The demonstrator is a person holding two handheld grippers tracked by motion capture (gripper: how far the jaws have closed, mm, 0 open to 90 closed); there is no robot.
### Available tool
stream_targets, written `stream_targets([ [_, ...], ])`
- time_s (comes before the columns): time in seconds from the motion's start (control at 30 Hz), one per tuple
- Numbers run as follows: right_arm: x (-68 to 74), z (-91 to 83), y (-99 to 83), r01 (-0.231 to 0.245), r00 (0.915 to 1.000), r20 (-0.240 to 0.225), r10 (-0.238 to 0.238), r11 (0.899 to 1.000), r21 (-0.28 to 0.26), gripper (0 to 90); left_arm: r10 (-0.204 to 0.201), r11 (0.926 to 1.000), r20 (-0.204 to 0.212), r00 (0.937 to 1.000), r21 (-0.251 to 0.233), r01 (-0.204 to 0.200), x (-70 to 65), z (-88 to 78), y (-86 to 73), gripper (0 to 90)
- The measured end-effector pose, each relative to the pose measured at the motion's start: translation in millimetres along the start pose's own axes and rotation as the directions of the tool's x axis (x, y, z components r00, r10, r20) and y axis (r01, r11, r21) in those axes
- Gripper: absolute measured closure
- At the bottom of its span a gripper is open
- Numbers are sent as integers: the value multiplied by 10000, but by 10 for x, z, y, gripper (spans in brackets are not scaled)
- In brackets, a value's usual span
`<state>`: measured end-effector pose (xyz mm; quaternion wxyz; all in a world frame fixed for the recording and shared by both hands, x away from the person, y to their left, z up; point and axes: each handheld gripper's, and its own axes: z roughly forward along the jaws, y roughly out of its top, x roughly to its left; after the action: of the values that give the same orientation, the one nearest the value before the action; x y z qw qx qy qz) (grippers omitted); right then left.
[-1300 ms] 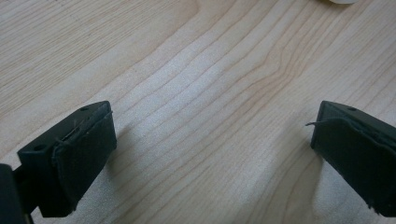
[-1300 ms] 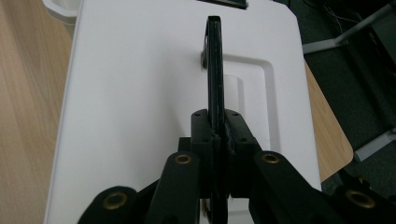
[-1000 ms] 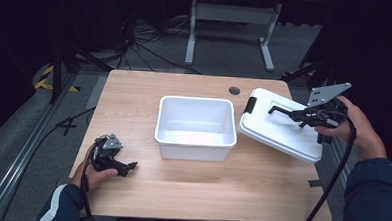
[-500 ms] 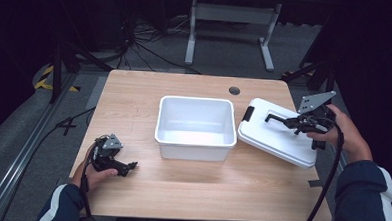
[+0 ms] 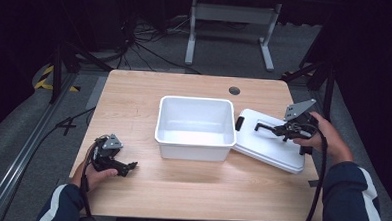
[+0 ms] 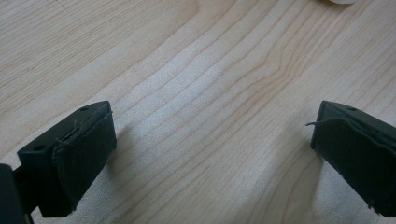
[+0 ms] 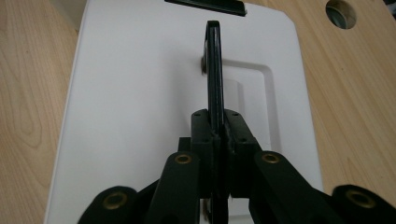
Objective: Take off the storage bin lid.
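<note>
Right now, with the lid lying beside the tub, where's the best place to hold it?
By its black handle, from above. The handle stands up thin from the middle of the flat white lid, so jaws fit either side of it; the right gripper is shut on it that way. The lid's edges lie low on the table.

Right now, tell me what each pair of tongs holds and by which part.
The right tongs are shut on the white lid by its upright black handle. The left tongs stand open, holding nothing.
</note>
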<state>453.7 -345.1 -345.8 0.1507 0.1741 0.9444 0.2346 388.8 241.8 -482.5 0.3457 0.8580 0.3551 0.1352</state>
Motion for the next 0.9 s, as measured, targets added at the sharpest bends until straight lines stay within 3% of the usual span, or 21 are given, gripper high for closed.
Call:
stream_targets([
  [0.5,22,306,-133,-297,9993,-220,303,9993,246,844,53,10000,-16,10000,11,-53,3,-1,1,5],
  [0.9,55,360,-214,-560,9983,-131,561,9984,54,832,50,10000,-20,10000,3,-50,3,-1,1,5],
])
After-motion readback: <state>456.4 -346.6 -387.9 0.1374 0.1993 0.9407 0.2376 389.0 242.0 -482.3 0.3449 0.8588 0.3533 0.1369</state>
